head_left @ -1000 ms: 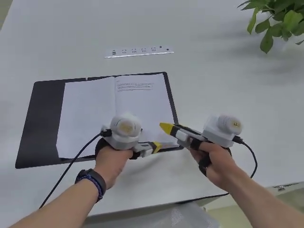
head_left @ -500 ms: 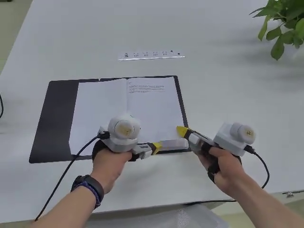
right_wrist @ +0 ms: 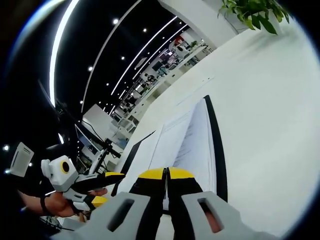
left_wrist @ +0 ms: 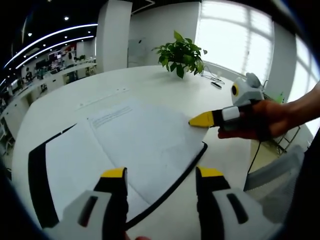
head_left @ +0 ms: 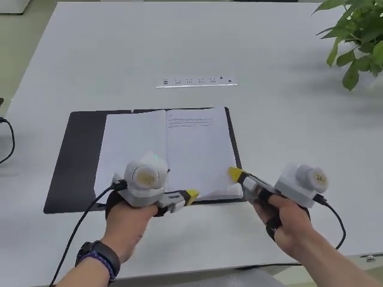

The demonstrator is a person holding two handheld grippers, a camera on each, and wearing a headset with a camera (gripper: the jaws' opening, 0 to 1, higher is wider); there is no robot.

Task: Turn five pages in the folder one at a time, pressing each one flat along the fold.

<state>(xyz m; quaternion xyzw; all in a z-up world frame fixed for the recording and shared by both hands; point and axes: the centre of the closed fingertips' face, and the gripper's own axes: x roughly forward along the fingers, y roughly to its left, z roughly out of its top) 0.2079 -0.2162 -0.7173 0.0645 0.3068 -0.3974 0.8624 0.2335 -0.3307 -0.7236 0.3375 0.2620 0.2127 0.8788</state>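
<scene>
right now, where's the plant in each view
Head view: plant, top right corner.
Left gripper view: plant, upper centre.
Right gripper view: plant, top right.
Shared landmark: the open folder, nearer than the plant in all three.

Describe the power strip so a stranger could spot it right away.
On the white table, look just beyond the far edge of the open black folder. The power strip is the slim white bar there, the only thing with a row of sockets.
</scene>
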